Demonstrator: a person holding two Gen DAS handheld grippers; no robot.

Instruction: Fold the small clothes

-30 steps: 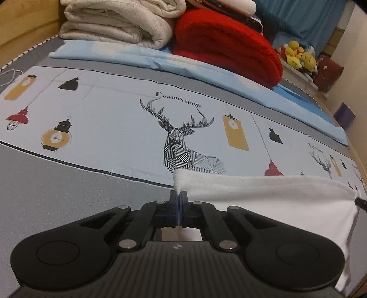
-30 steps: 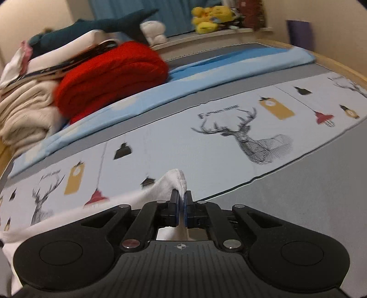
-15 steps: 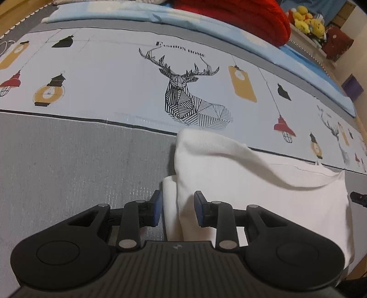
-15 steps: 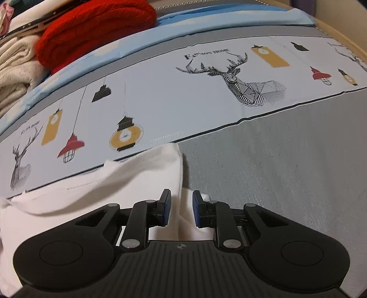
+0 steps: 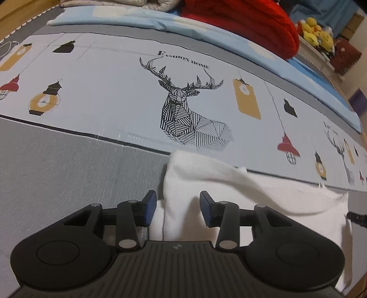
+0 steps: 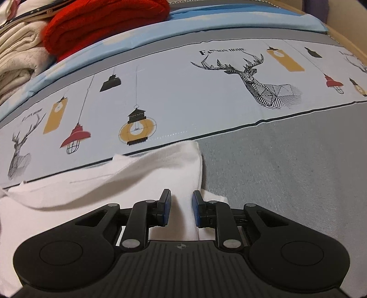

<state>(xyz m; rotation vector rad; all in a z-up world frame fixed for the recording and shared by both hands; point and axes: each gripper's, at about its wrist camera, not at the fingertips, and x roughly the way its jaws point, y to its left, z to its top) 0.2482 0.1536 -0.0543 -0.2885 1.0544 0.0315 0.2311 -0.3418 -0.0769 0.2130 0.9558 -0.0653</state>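
Observation:
A white garment (image 5: 229, 183) lies folded on the bed, its upper layer laid over the lower one. Its left folded edge runs between the fingers of my left gripper (image 5: 177, 202), whose jaws are opening, and the blue pads stand clear of the cloth. In the right wrist view the same garment (image 6: 149, 174) shows its right folded edge. That edge passes between the fingers of my right gripper (image 6: 181, 200), which is open with small gaps at both pads. Both grippers point steeply down, close over the cloth.
The garment rests on a bed sheet (image 5: 103, 91) printed with deer and lanterns, with a grey band (image 5: 57, 165) near me. A red blanket (image 5: 240, 20), cream blankets (image 6: 16, 59) and yellow plush toys (image 5: 316, 34) are at the far side.
Both grippers were shut on the garment's raised corners. They came down towards the bed, laid the cloth over itself and let go. The left jaws have kept widening.

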